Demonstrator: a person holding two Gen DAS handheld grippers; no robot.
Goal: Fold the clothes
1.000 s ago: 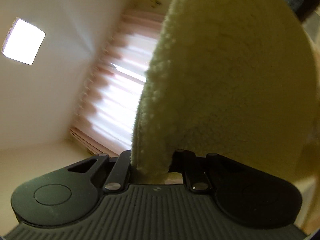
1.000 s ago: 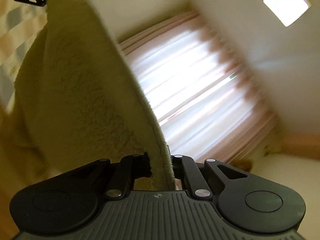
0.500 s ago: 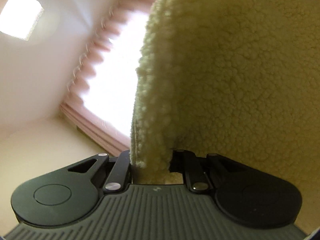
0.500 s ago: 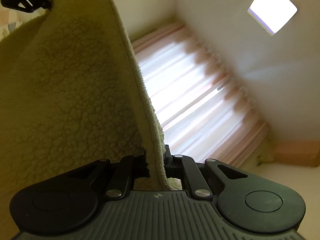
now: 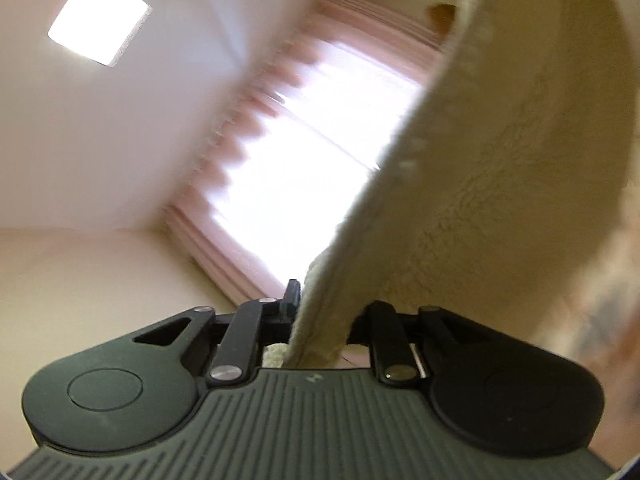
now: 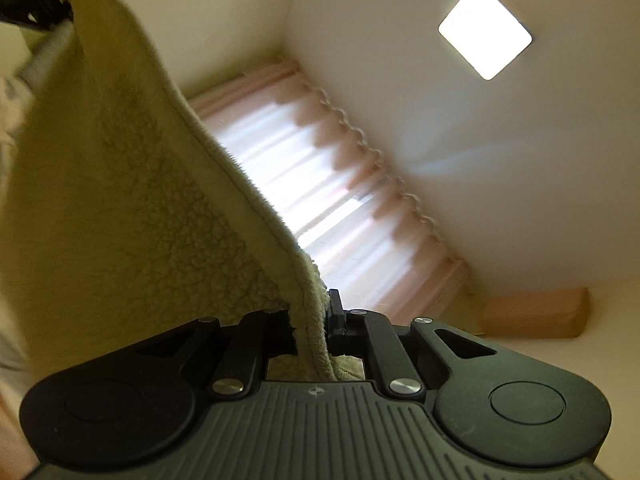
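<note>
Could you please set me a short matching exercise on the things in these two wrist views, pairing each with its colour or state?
Things:
1. fleece garment
2. ceiling light
3. curtain
4. left gripper

Colour or state:
A. pink, backlit by a window
B. cream yellow, fluffy
C. shut on a fabric edge
D. a bright white square

Pairs: 1-B, 2-D, 3-A, 4-C

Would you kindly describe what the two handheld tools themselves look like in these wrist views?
The left tool and right tool match: matte black, with a ribbed dark grey deck bearing a small central mark, rounded lobes with embossed circles, and black linkage bars with silver pins. No cables or sleeves show.
</note>
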